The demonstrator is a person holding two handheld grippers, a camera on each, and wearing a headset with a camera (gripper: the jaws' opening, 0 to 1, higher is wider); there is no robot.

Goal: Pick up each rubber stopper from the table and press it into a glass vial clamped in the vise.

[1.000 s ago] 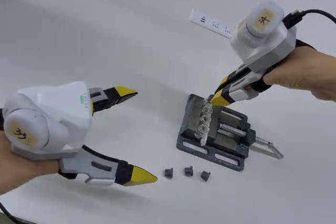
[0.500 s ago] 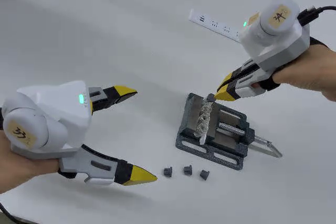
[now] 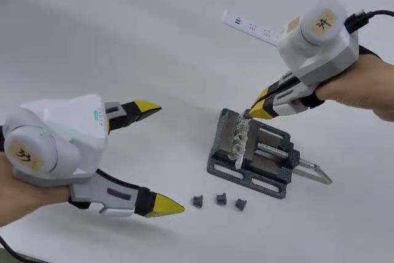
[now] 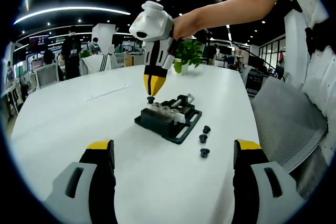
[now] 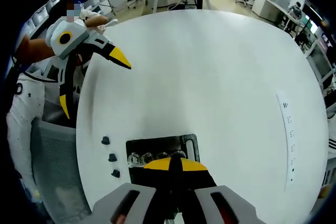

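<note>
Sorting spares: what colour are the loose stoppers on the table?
Dark grey stoppers, clearest in head view.

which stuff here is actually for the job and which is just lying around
For the job: right gripper shut on a stopper; vials in the vise; three loose stoppers; left gripper, open.
Lying about: power strip; potted plant.

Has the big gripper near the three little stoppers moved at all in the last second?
No. Against the loose stoppers, the left gripper holds the same place, jaws open.
</note>
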